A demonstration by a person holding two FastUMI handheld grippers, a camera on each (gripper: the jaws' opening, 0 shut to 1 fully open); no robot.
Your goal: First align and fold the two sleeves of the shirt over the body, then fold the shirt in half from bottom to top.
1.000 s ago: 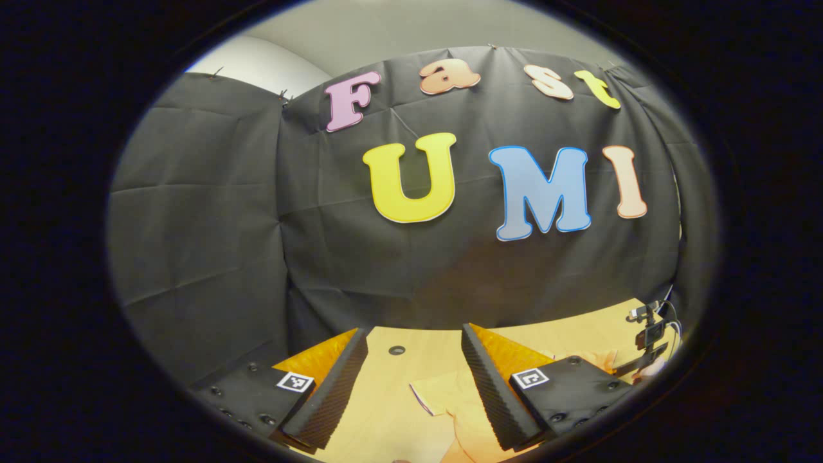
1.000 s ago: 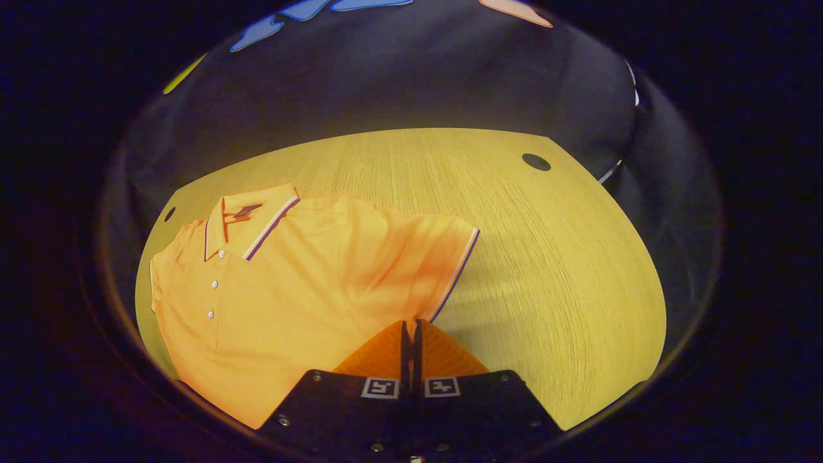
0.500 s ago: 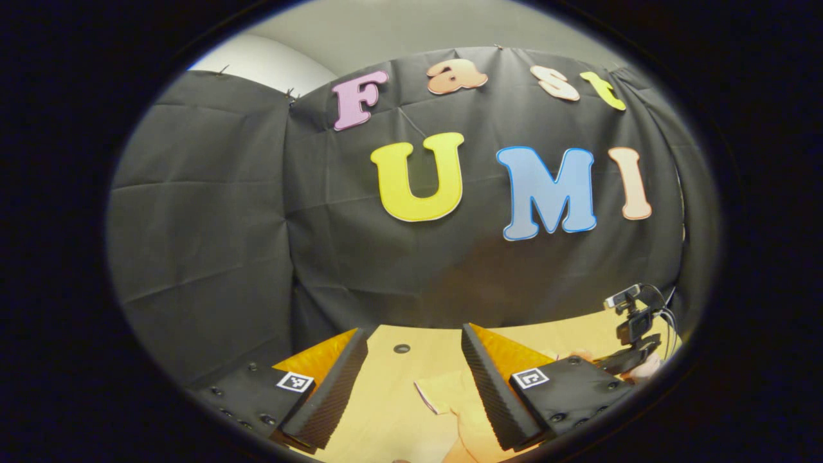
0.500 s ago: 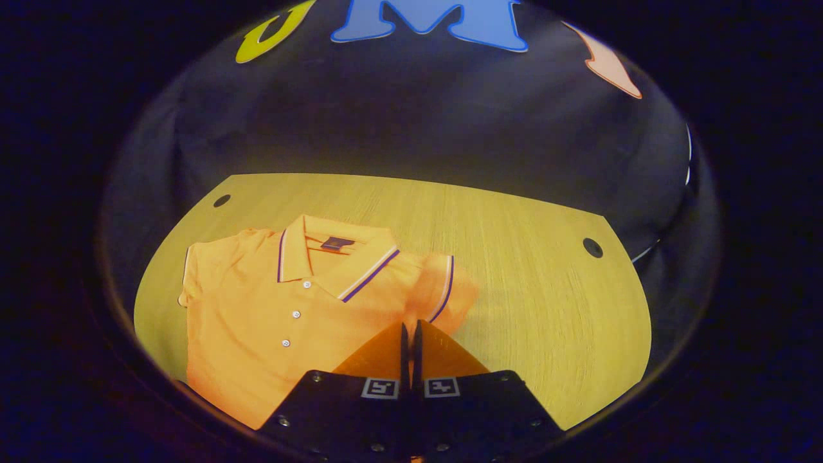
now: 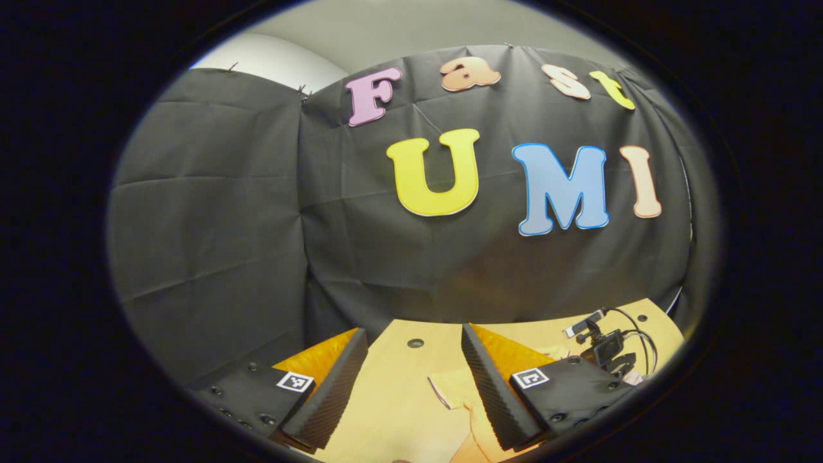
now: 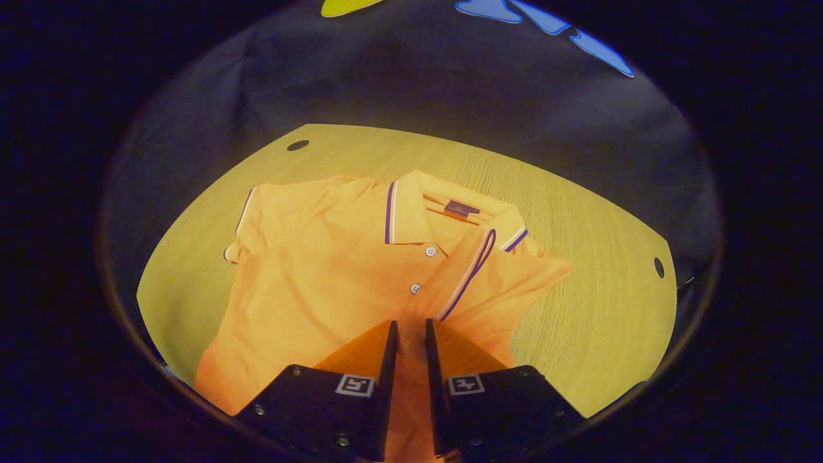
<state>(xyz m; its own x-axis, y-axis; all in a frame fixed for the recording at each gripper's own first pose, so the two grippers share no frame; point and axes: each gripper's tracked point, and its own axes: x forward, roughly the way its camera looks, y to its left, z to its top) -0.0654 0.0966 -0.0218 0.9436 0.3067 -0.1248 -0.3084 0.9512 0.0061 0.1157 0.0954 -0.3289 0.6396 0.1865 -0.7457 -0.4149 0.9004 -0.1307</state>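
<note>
The shirt (image 6: pixel 334 270) lies face up on the wooden surface (image 6: pixel 578 212), collar towards the booth wall, buttons showing down the placket. It is orange, with striped trim at the collar and cuffs. In the right gripper view, one sleeve (image 6: pixel 495 283) is already laid over the chest, its striped cuff running diagonally just below the collar; the other sleeve (image 6: pixel 247 218) is spread out flat at the far side. By my reading the first sleeve fold is being finished and the second is not yet begun.

The right tongs (image 6: pixel 409 337) sit low over the folded sleeve with a narrow gap between their fingers (whether cloth is caught in that gap I cannot tell). The left tongs (image 5: pixel 415 379) are spread wide, holding nothing, above the surface with a corner of the shirt between and below them.

The next move probably calls for the left tongs to pinch the outspread cuff and carry it across so that both sleeves match, without dragging the body askew.
</note>
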